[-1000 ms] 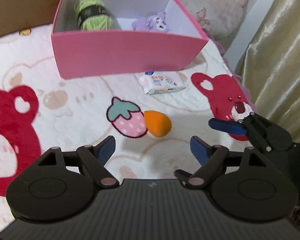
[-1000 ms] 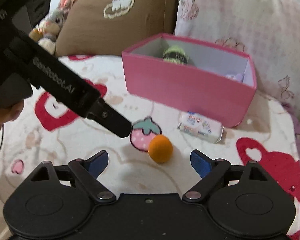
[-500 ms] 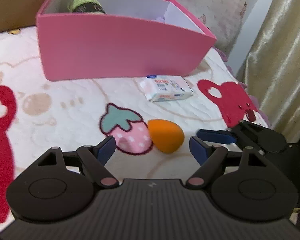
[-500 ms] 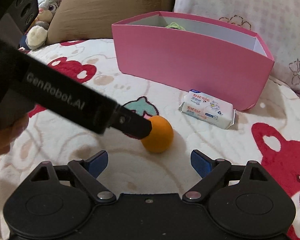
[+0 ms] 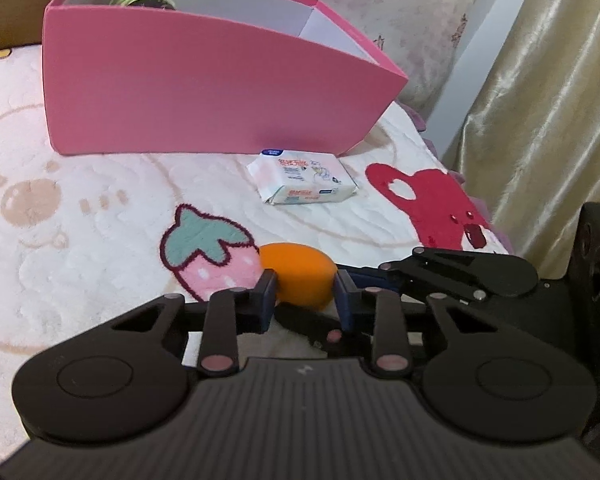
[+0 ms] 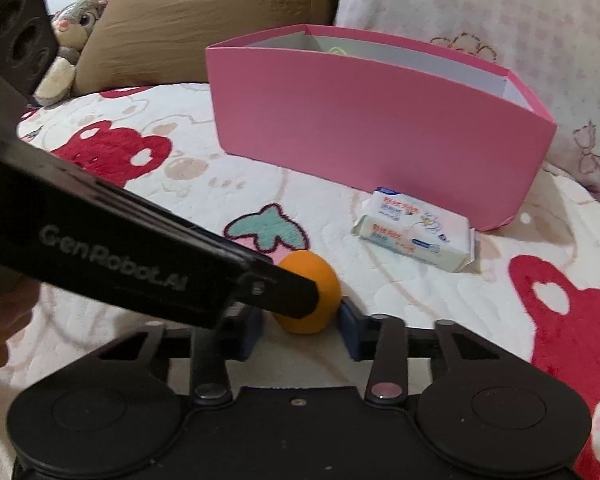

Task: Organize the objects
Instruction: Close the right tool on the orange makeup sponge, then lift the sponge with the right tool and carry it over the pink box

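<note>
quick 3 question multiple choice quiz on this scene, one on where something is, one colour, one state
1. Where is the wipes pack?
a) inside the box
b) on a pillow
c) on the blanket, just in front of the box

2. What colour is the sponge?
a) orange
b) green
c) purple

3. What is the left gripper doing?
a) hanging wide open above the box
b) closed on the sponge
c) holding the wipes pack

Answers:
1 c: the pack lies flat on the blanket outside the box's pink front wall.
2 a: the sponge is plain orange beside the strawberry print.
3 b: both blue pads press against the sponge's sides.
</note>
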